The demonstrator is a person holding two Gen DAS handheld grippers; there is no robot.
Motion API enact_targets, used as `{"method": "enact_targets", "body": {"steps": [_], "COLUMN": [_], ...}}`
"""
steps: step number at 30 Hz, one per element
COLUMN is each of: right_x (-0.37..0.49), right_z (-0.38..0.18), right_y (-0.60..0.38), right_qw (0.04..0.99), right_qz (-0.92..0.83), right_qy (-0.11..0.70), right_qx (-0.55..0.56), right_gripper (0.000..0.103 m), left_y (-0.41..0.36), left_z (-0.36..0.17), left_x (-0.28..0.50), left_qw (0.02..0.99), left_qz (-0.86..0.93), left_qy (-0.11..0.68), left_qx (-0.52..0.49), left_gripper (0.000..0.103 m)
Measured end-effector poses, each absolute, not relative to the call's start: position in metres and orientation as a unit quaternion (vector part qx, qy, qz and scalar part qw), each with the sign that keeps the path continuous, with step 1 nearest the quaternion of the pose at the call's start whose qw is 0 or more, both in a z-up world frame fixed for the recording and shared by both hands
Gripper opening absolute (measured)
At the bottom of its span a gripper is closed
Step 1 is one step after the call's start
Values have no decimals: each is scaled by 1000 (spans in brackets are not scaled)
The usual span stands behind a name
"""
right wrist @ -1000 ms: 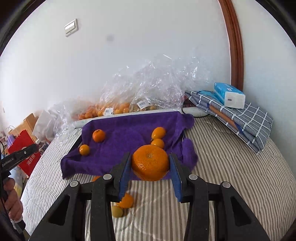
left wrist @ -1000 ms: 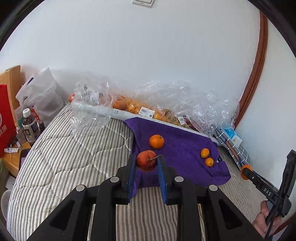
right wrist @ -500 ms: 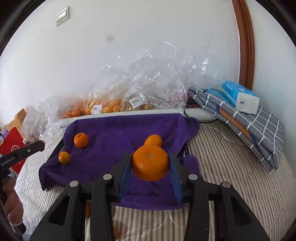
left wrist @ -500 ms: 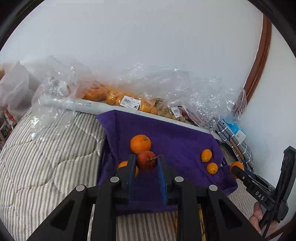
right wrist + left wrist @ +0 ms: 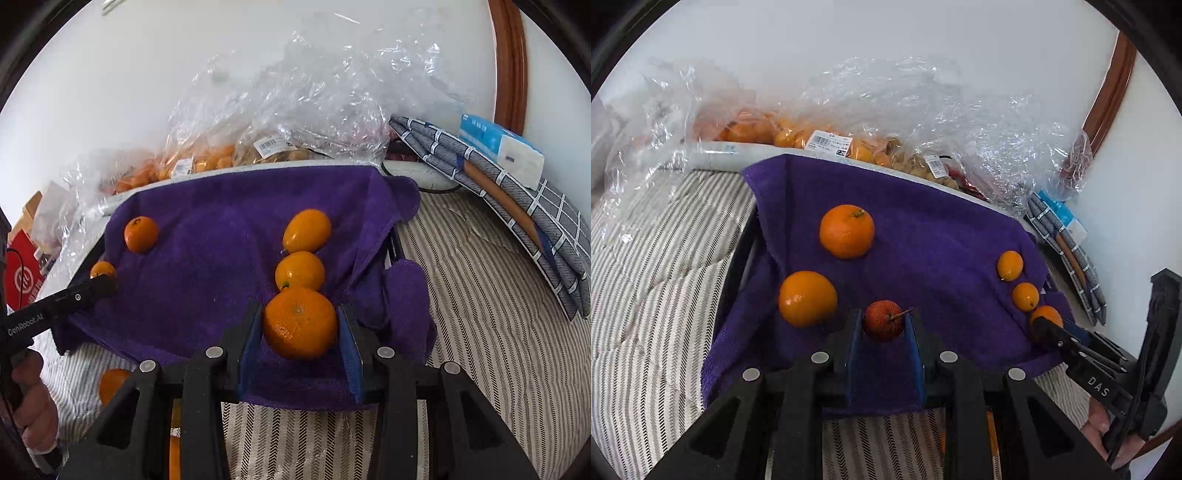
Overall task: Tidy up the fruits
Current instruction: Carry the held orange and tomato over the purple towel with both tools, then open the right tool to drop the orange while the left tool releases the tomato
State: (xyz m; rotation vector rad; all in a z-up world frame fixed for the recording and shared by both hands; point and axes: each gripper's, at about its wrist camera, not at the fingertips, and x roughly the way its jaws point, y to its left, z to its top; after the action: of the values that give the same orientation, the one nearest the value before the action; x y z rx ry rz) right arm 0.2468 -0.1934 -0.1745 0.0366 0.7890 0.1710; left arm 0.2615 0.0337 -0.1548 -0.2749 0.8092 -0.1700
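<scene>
Fruit is being carried to the purple towel (image 5: 923,240). In the left wrist view, the left gripper (image 5: 884,332) is clamped tight on a small red fruit (image 5: 882,319), low over the towel's near edge beside two oranges (image 5: 807,298). In the right wrist view, the right gripper (image 5: 300,328) pinches a large orange (image 5: 300,323) just before two kumquats (image 5: 300,271). Judged: placing step; next, lower each fruit onto bare cloth near its kind, then release gently so nothing rolls.

Black tongs (image 5: 883,334), blue pads (image 5: 854,343), silver screws.
</scene>
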Motion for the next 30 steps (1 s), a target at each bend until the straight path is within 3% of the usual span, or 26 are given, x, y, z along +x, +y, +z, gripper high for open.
{"method": "enact_targets", "body": {"steps": [7, 14, 22, 24, 26, 30], "right_x": [246, 237, 233, 233, 234, 226], "right_z": [-172, -163, -160, -161, -161, -154], "right_y": [-194, -201, -203, -202, -202, -203], "right_qw": [924, 936, 942, 941, 941, 946], "right_qz": [87, 88, 75, 74, 68, 57], "right_qy": [372, 340, 326, 327, 329, 318], "right_qx": [22, 36, 42, 37, 35, 29], "right_gripper": [42, 59, 59, 59, 59, 59], "left_y": [27, 26, 24, 26, 27, 31], "left_z": [-154, -154, -153, -152, -151, -145], "left_x": [261, 261, 261, 262, 261, 257], "left_qw": [909, 909, 908, 906, 906, 912], "left_qz": [-76, -77, -81, -84, -86, -87], "left_qy": [395, 398, 398, 400, 397, 383], "left_qx": [-105, -98, -101, -109, -115, -120], "left_gripper": [22, 22, 22, 24, 32, 36]}}
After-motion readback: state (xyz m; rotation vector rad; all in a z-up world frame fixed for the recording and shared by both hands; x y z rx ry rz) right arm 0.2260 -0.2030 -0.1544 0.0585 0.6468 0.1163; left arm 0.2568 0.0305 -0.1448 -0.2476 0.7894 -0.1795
